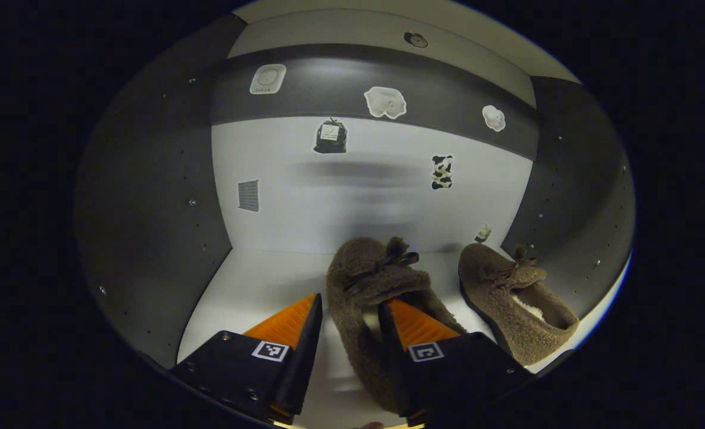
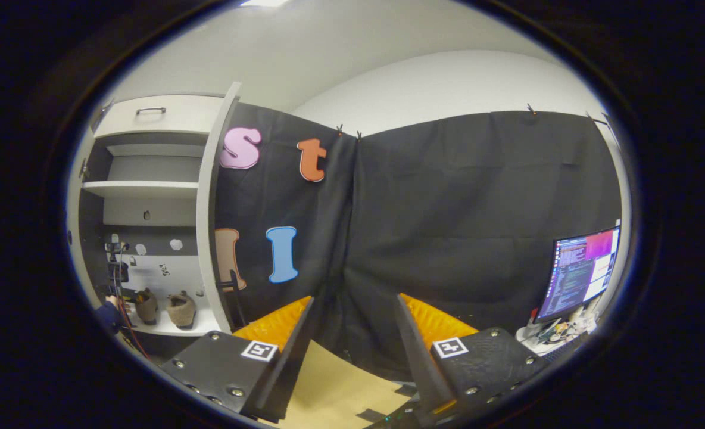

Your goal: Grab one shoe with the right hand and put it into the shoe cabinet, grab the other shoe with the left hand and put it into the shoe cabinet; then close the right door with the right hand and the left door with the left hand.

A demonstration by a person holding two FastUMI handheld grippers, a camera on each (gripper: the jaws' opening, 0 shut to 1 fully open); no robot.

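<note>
Two brown fuzzy shoes stand side by side on the white bottom shelf (image 1: 257, 286) of the shoe cabinet. My left gripper (image 1: 349, 301) is open around the left shoe (image 1: 370, 280): one finger sits in the shoe's opening, and the other stands just off its outer side with a strip of shelf showing between. The right shoe (image 1: 507, 298) rests apart, near the cabinet's right wall. My right gripper (image 2: 353, 298) is open and holds nothing, well away from the cabinet (image 2: 150, 149). It sees both shoes (image 2: 165, 308) on the shelf and a sleeve (image 2: 108, 314) beside them.
The cabinet's right door (image 2: 211, 208) stands open, edge-on toward my right gripper. Dark side walls (image 1: 150, 196) and a sticker-covered back panel (image 1: 358, 196) enclose the shelf. A lit monitor (image 2: 579, 271) stands at the far right, and a tan surface (image 2: 340, 381) lies below my right gripper.
</note>
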